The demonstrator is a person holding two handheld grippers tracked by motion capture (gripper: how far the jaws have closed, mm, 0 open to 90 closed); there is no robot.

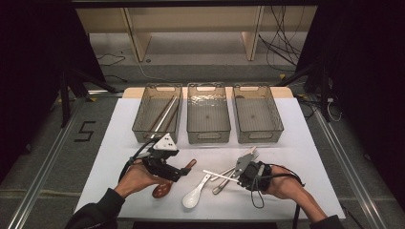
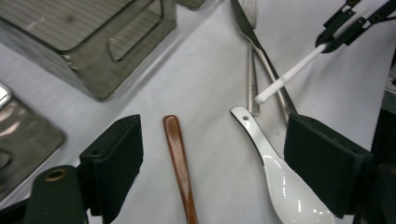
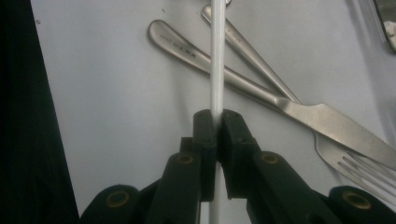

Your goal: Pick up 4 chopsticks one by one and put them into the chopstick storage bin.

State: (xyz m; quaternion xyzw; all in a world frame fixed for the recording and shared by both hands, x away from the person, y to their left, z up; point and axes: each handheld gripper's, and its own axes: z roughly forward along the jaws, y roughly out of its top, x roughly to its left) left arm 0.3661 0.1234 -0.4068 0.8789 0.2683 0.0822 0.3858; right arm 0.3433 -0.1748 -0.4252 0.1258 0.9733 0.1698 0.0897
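White counter point(image 1: 119, 143): right tongs point(image 3: 216, 122) clamped on thin white plastic chopstick point(image 3: 217, 56), lifted above steel knife point(image 3: 261, 91); left tongs point(image 2: 212, 161) wide open, empty, straddling brown wooden spoon point(image 2: 180, 163).

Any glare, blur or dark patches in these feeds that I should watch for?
High view: dim, black at both sides, table evenly lit. Left gripper view: glare on the white spoon, jaws soft. Right gripper view: white chopstick washed out, jaws slightly blurred, left edge dark.
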